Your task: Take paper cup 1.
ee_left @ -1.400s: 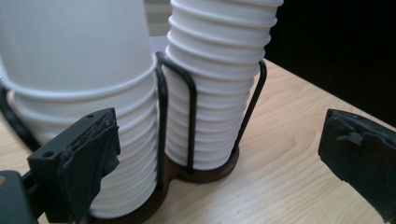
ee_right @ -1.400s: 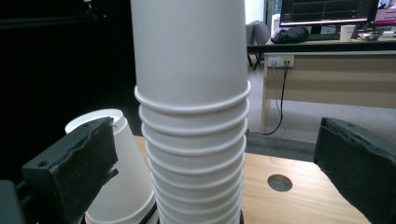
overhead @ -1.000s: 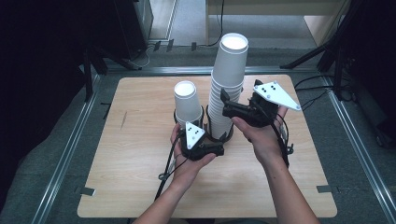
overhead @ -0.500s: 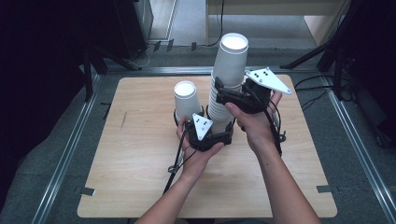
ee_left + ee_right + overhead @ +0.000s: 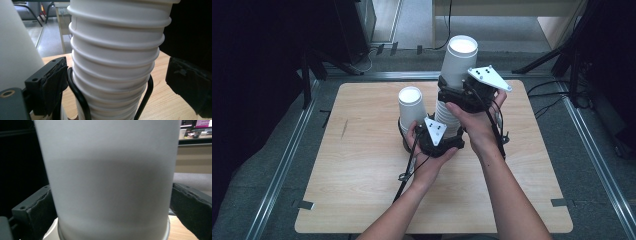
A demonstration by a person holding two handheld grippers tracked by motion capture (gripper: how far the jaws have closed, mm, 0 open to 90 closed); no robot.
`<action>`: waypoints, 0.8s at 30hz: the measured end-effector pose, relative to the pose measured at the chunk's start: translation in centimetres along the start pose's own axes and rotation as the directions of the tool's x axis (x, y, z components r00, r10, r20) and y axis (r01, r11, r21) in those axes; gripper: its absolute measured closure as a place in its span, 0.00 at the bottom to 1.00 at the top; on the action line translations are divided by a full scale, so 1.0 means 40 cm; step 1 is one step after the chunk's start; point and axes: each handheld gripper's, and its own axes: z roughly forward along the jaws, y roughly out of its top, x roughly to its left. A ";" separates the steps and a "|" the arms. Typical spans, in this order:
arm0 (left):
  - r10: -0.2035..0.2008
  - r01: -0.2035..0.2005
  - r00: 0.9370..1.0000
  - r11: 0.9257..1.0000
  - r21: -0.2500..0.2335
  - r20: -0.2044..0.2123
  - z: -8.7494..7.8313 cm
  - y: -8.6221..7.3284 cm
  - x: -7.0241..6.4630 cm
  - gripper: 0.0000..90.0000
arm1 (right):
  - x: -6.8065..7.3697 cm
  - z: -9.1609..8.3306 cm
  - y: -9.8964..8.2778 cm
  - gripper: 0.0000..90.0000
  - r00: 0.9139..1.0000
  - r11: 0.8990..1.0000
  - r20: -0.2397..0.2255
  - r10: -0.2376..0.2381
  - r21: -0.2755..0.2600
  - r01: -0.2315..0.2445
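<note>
A tall stack of upturned white paper cups (image 5: 447, 115) stands mid-table, and a short stack (image 5: 412, 107) stands to its left. My left gripper (image 5: 438, 135) is at the tall stack's lower part. In the left gripper view the ribbed rims (image 5: 115, 62) sit between its jaws, which have just been closing; the right pad (image 5: 190, 85) still stands off the stack. My right gripper (image 5: 457, 92) is higher up, around the top cup (image 5: 459, 62). In the right gripper view that cup (image 5: 112, 182) sits between both pads, which rest against its sides.
A black wire holder (image 5: 77, 95) loops around the tall stack's base. The short stack's wall (image 5: 15, 50) is close on the left of the left gripper view. The wooden tabletop (image 5: 362, 175) has metal rails (image 5: 287, 160) along its edges. Cables trail from both grippers.
Both hands have moved in on the tall stack. The right gripper went left onto the top cup; the left gripper slid right and forward around the stack's lower cups.
</note>
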 end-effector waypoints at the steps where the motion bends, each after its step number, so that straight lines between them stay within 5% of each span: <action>1: 0.006 -0.006 1.000 1.000 0.004 -0.002 0.002 0.001 -0.001 0.06 | -0.001 0.001 0.000 0.01 1.000 1.000 -0.004 0.006 -0.007 -0.006; 24: -0.008 0.008 1.000 1.000 -0.012 -0.011 0.016 0.002 0.000 0.13 | 0.009 -0.001 0.006 0.11 1.000 0.999 -0.007 -0.018 -0.033 0.018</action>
